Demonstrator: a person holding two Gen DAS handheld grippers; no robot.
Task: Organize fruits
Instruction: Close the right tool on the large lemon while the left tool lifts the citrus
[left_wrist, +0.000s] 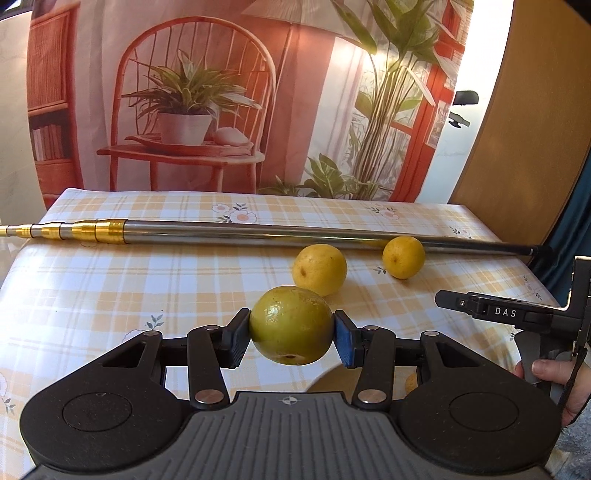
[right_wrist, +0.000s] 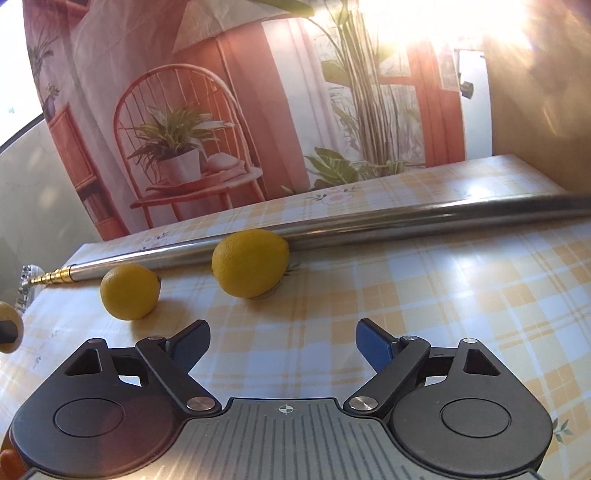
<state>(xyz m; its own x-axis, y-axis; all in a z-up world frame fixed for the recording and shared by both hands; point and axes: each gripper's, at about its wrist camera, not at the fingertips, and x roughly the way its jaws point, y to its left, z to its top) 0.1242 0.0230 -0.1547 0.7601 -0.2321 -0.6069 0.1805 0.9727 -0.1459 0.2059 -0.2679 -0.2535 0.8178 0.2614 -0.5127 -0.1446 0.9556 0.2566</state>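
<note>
Gripping greenish fruit (left_wrist: 291, 325), stem end (left_wrist: 288, 357) downward

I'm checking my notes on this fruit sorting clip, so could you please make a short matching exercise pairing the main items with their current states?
Items:
1. left tool
2. right tool
3. telescopic metal pole
4. greenish-yellow fruit

States:
A. open, holding nothing
B. held off the tablecloth
C. lying across the table behind two yellow fruits
D. shut on a fruit

Pairs: 1-D, 2-A, 3-C, 4-B
</note>
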